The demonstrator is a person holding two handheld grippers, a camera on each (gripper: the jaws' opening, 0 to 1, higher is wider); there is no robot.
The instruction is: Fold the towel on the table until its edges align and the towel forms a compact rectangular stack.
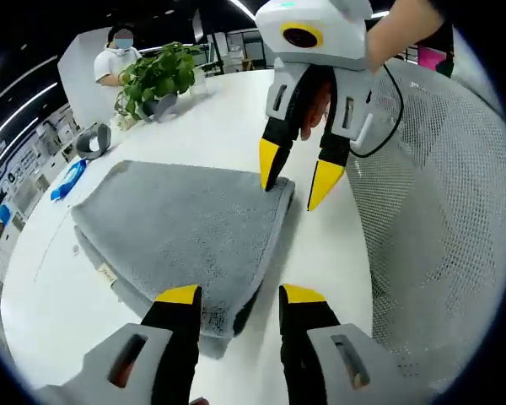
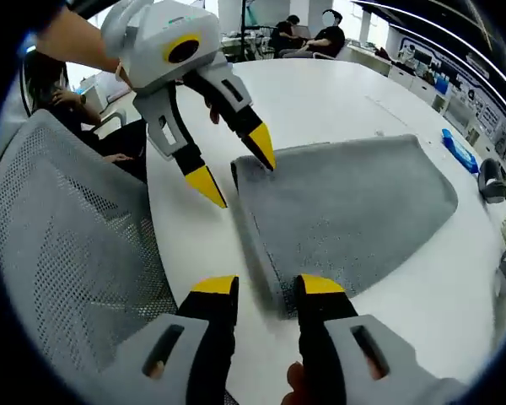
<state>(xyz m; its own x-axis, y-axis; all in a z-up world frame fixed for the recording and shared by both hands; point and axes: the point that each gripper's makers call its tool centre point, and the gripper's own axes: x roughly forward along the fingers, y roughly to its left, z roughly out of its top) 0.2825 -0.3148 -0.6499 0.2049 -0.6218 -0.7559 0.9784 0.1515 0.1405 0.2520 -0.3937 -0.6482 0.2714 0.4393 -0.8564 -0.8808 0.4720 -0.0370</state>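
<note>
A grey towel (image 1: 185, 224) lies folded on the white table (image 1: 219, 126), with a lower layer and a small tag peeking out along one edge. In the left gripper view my left gripper (image 1: 240, 297) is open, its jaws straddling the towel's near corner. My right gripper (image 1: 297, 175) comes in from above, open, with one yellow tip touching the far corner. In the right gripper view the towel (image 2: 346, 211) spreads ahead. My right gripper (image 2: 267, 287) stands open over its near corner, and the left gripper (image 2: 234, 167) is open around the other corner.
A potted plant (image 1: 160, 76), a tape roll (image 1: 93, 139) and a blue object (image 1: 67, 179) sit on the table beyond the towel. A mesh chair (image 1: 438, 211) stands against the table edge by the grippers. A person (image 1: 118, 55) sits at the far side.
</note>
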